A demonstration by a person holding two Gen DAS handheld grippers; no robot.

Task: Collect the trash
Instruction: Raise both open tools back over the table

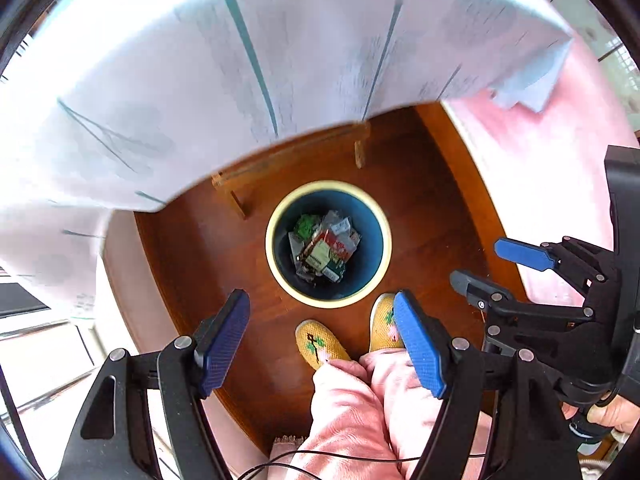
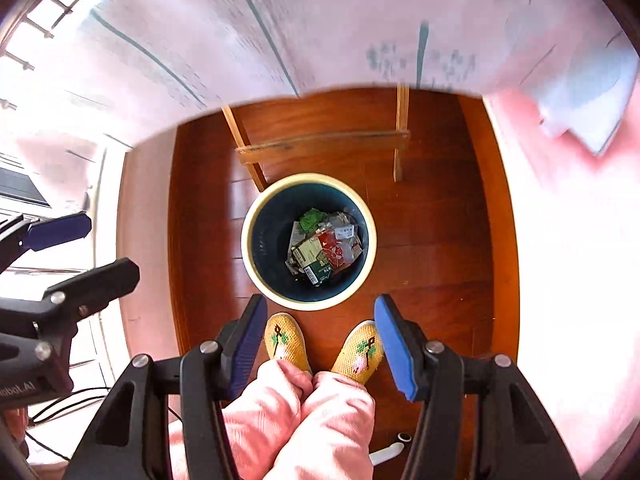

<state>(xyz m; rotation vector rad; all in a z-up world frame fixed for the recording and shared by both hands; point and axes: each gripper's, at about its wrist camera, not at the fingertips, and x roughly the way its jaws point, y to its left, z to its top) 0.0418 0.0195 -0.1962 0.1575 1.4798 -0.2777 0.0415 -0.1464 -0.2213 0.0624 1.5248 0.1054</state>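
Reddish-brown wooden plank floor fills both views, with a white table cover with thin teal lines hanging across the top and wooden table legs with a crossbar below it.

Task's thing: round bin with a cream rim and dark blue inside, standing on the floor directly below both cameras, just ahead of the person's yellow embroidered slippers. It holds a pile of crumpled wrappers and small cartons: green, red and clear plastic. Nothing loose on the floor near it, as far as I can tell.

Judgement: trash looks already dropped, so the step is clearing away from the bin. To do it well: pull straight up, keep the fingers off the cover's hem, don't clip the rim, and check both jaws are empty before going for the next piece.

Pose: both grippers point straight down, side by side over the bin. Left gripper has jaws well apart, nothing between the blue pads. Right gripper is the same: wide open and empty. Pink fleece trouser legs sit between the fingers in both views.
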